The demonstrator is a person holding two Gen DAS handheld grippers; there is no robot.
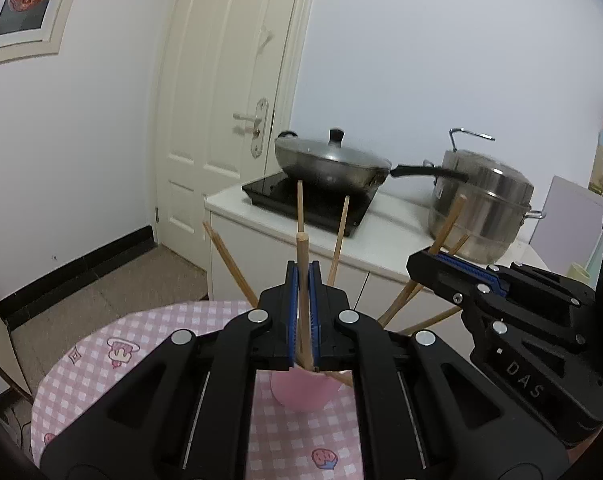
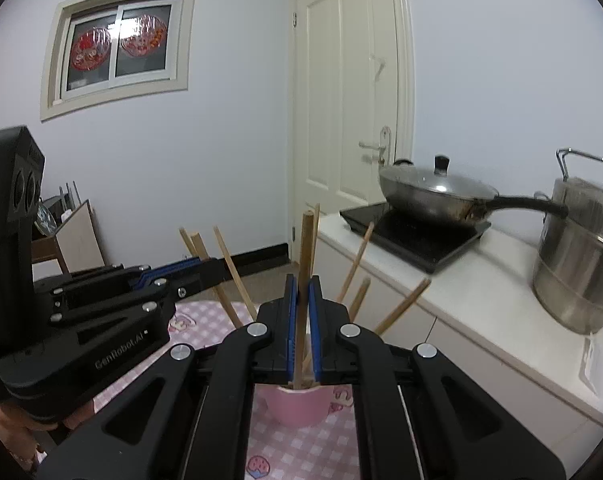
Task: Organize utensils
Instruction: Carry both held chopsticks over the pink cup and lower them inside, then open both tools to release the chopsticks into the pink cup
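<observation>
The left gripper (image 1: pixel 304 280) has its blue-padded jaws pressed in on one upright wooden chopstick (image 1: pixel 304 264), which stands between them with its blunt end rising above the fingertips and its lower end going down into the pink cup (image 1: pixel 301 394). The right gripper (image 2: pixel 303 292) is pinched the same way around another chopstick (image 2: pixel 304 264), also near vertical over the pink cup (image 2: pixel 297 406).

There is one cup and two grippers. The right wrist view shows about eight chopsticks: the held one, a second close behind it, three fanning out left of the cup and three leaning right. The left wrist view shows a similar spread, though some overlap and the exact count is uncertain there.

The chopsticks are plain light wood, square-ended, all with their lower ends in the cup and splayed outward like a fan. The cup is squat, matte pink, and stands on a pink checked tablecloth (image 1: pixel 101 360) with small cartoon prints.

Beyond the cup, a white counter (image 1: pixel 381 236) carries a black induction hob (image 1: pixel 301 200) with one lidded wok (image 1: pixel 329 160) on it, and one steel steamer pot (image 1: pixel 477 208) to the right of the wok.
</observation>
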